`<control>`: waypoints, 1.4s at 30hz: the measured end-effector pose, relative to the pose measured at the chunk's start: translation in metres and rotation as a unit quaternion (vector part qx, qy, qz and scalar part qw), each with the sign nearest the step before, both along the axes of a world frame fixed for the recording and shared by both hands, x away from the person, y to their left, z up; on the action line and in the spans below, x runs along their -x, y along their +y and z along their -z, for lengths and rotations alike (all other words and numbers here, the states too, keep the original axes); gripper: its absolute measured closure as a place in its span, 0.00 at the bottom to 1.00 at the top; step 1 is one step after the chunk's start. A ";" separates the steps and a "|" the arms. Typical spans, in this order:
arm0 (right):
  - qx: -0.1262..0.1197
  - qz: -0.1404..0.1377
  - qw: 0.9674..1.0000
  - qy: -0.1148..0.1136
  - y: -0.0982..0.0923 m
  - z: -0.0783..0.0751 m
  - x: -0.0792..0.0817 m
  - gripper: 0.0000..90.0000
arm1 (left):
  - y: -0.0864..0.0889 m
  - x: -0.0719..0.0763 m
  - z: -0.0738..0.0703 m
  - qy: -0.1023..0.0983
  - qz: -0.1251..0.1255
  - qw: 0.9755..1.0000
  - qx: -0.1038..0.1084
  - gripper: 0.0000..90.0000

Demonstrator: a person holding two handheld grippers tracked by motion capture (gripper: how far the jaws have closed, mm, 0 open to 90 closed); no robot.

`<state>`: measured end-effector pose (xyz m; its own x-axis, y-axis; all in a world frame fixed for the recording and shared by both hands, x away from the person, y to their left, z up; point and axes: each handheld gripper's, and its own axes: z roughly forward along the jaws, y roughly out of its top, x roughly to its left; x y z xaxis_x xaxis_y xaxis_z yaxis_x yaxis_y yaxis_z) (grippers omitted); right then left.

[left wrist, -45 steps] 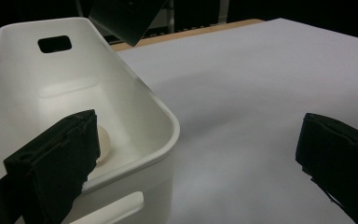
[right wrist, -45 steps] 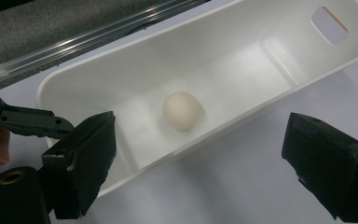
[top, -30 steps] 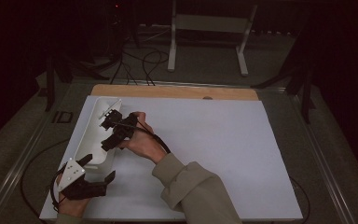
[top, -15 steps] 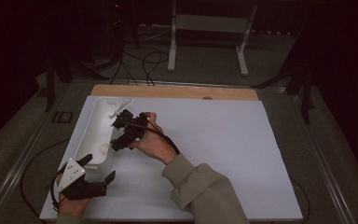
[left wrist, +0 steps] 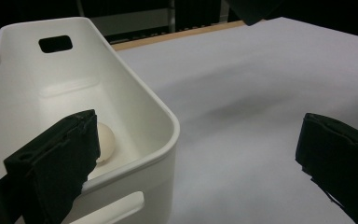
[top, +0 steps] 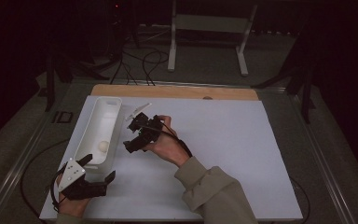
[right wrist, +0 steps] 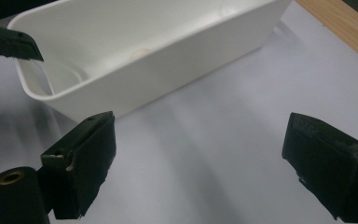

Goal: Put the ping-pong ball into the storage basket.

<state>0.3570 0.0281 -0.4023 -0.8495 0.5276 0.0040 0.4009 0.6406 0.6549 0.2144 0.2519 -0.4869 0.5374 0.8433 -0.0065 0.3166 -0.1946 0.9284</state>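
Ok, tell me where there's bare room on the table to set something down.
The white sheet is bare right of the right gripper, out to its far and right edges. It is crowded at the left: the white bin with a ball inside, and the left gripper at its near end.

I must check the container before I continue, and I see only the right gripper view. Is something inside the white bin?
Observer: Yes. A small pale ball lies on the floor of the white bin, toward its near end, as the left gripper view shows.
Operator: Where is the left hand-held gripper?
Observer: The left hand-held gripper is at the bin's near end; one jaw is over the rim, the other over the white table sheet.
Operator: Does it hold the bin?
Observer: No, its jaws stand wide open and press nothing.
Operator: And my own position from above?
Observer: The right hand-held gripper is open, beside the bin's long side.
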 end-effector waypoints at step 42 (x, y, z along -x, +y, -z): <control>-0.063 0.107 0.992 -0.020 -0.158 0.033 0.036 0.10 | -0.001 0.000 -0.001 0.001 -0.002 1.000 0.001 0.00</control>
<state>0.3210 -0.1300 -0.4350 -0.7188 0.6934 0.0508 0.4916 0.4552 0.7423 0.2140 0.2513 -0.4862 0.5342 0.8453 -0.0096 0.3194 -0.1913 0.9281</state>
